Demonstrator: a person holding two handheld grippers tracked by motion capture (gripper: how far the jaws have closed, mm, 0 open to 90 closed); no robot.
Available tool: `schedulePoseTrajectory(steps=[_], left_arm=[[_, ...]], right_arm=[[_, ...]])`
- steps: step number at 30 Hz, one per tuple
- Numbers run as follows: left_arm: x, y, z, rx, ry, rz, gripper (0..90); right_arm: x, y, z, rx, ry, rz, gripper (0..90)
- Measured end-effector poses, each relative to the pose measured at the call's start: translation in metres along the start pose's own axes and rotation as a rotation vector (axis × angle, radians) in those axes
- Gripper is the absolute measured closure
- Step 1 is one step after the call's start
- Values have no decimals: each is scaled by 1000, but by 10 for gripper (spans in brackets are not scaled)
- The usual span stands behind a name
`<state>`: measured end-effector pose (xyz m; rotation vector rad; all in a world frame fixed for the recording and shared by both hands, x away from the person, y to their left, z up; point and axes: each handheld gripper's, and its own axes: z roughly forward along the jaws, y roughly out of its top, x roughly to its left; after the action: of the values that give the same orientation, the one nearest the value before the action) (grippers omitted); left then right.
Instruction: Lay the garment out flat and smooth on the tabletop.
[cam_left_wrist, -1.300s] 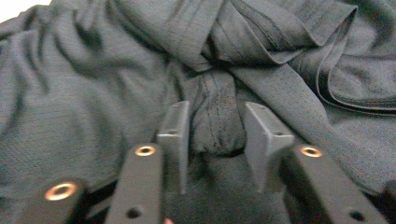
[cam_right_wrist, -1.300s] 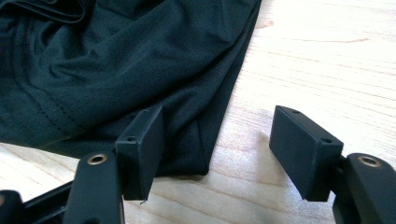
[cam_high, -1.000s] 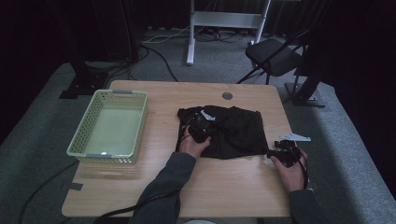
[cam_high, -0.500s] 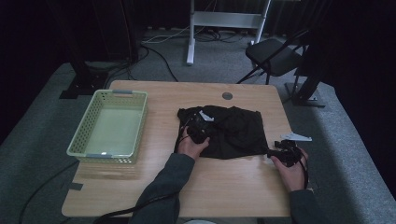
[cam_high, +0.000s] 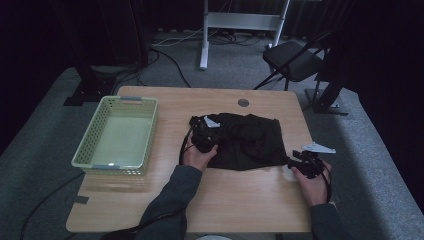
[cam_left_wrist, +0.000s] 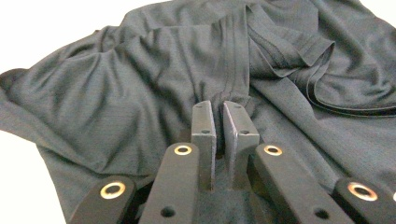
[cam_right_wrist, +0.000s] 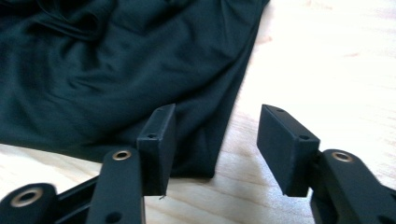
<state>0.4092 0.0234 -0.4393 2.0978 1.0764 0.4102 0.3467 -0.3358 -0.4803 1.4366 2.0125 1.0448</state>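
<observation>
Garment: the crumpled black knit fabric garment (cam_high: 247, 141) lies spread on the right half of your pale wooden table (cam_high: 235, 200), well apart from the basket.
Left gripper: your left gripper (cam_left_wrist: 218, 122) sits over the garment's left part, its jaws pinched nearly together on a raised fold of the cloth, so it is grasping the garment.
Right gripper: your right gripper (cam_right_wrist: 212, 140) rests at the garment's near right corner; its jaws have just been closing, yet a gap remains, and the corner of the cloth lies between them unpressed.
Step in hand, as judged: you appear to be securing two holds before lifting or spreading the garment.
Risk, right side: the corner barely reaches between the jaws; closing there may catch only the edge, which could slip free on lifting.
Risk, left side: the thin pinched fold may pull out if you draw the hands apart.
Surroundings: the pale green perforated plastic basket (cam_high: 90, 145) stands on the table's left.
</observation>
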Motion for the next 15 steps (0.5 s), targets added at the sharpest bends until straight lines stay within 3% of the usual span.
schedulePoseTrajectory(steps=[3,7,15], left_arm=[[2,-1,-3,-5,4,0,846],[4,-5,-8,-9,12,-3,846],[11,-9,-14,-17,21,-17,845]], right_arm=[[12,4,-13,-33,51,-17,527],[26,4,-19,-38,98,-39,530],[38,-4,-22,-8,121,-39,570]])
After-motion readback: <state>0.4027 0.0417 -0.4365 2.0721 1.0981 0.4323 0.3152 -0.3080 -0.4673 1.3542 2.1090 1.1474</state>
